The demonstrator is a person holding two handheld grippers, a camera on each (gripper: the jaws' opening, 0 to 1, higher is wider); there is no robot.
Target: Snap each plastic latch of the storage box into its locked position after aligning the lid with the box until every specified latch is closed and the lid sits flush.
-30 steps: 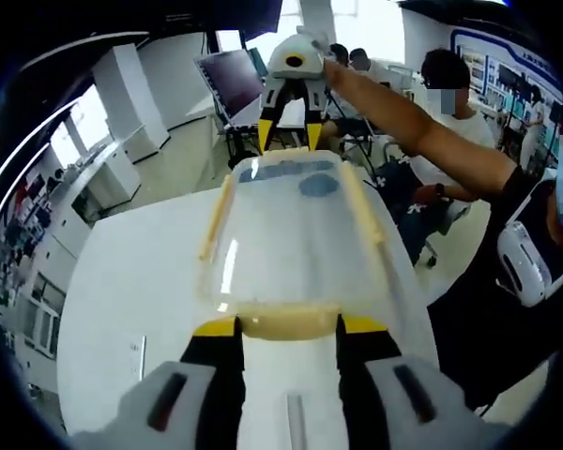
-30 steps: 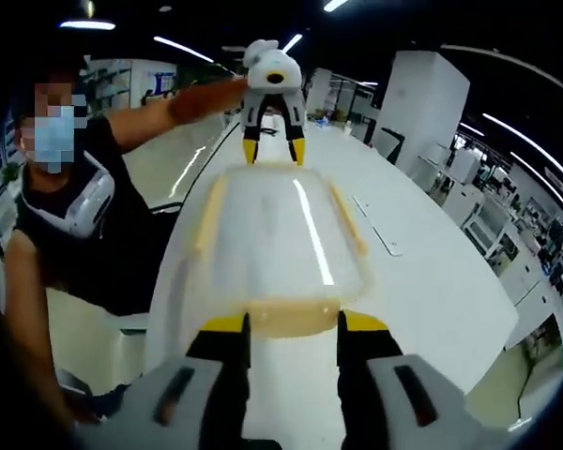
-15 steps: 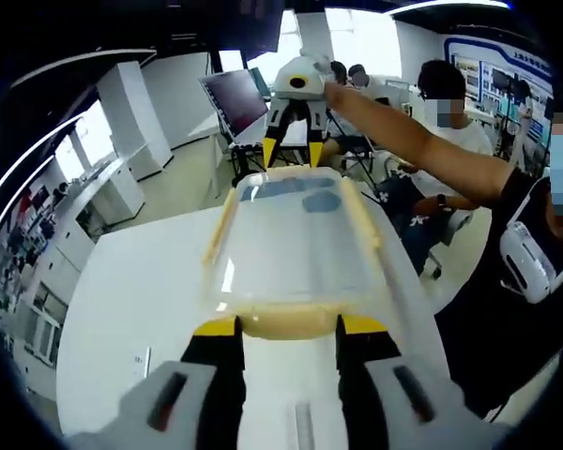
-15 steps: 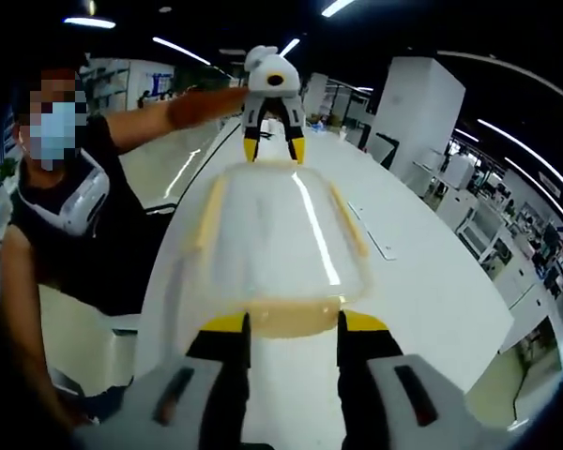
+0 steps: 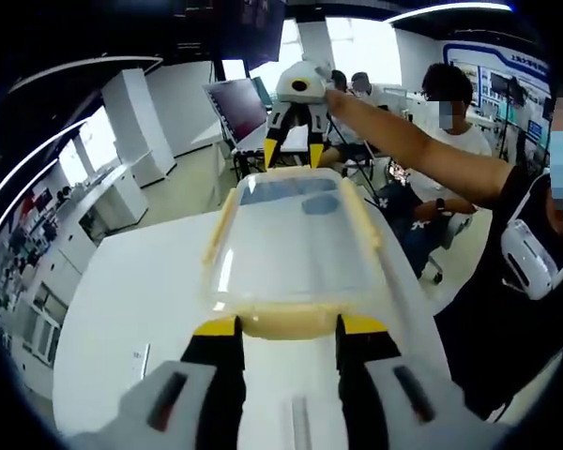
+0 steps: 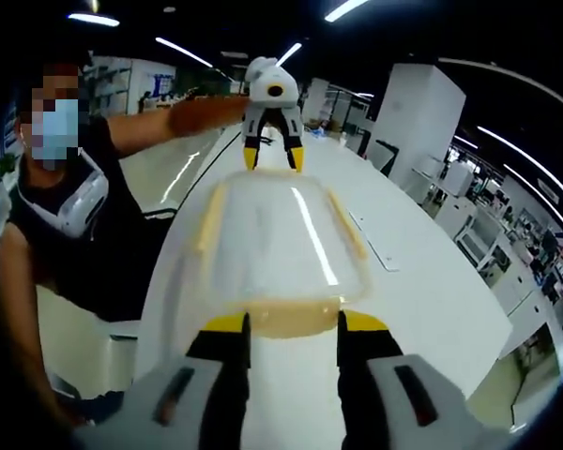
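A translucent storage-box lid with yellow latches along its sides hangs in the air over a white table. My left gripper is shut on the yellow latch at its near end. My right gripper holds the far end from above. In the right gripper view the same lid stretches away from my right gripper, which clamps the near yellow latch. My left gripper pinches the opposite edge. The box body is hidden from both views.
The person holding the grippers stands at the table's side, one arm reaching across; the same person is at the left of the right gripper view. Seated people and a monitor are beyond the table. A white pillar stands far right.
Both views have shifted a little as the hands carry the lid. Both grips on the lid's ends are unchanged.
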